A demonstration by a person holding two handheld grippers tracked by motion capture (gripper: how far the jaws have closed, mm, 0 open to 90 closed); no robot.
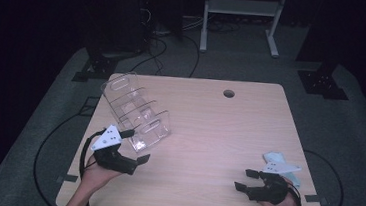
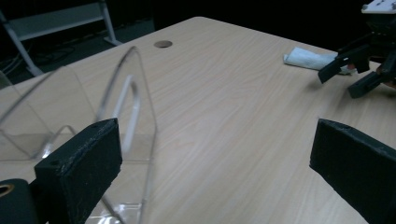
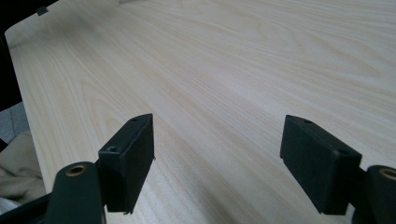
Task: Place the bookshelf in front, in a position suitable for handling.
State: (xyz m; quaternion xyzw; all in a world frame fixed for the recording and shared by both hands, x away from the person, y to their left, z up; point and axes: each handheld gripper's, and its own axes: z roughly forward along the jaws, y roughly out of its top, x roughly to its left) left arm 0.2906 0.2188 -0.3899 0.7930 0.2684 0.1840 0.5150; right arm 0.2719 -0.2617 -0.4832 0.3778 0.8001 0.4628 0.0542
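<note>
Left gripper is held wide open just beside the clear acrylic rack at the table's left, apparently staged for grasping. Right gripper is parked wide open, holding nothing, near the folded cloth.

Light wooden table with cable hole, clear acrylic file rack at left, crumpled pale cloth near right edge

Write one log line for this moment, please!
left hand-held gripper: open, beside clear plastic tiered rack | right hand-held gripper: open, empty | pale blue folded cloth: untouched
</note>
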